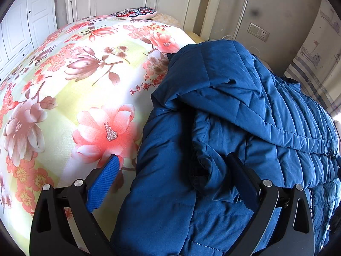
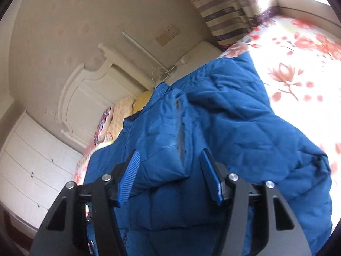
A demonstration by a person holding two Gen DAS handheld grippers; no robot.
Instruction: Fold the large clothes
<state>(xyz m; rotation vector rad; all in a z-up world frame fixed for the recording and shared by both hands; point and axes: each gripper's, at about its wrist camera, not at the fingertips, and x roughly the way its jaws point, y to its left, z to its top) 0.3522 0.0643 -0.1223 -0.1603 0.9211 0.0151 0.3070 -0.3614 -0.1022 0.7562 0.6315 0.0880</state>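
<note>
Blue padded jacket (image 1: 234,111) lies bunched on the flowered bedspread (image 1: 70,98), near the bed's edge. Left gripper (image 1: 172,170) hangs above it with jaws spread wide, grasping nothing. Right gripper (image 2: 170,170) is also released, its fingers straddling a jacket fold without pressing it.
</note>
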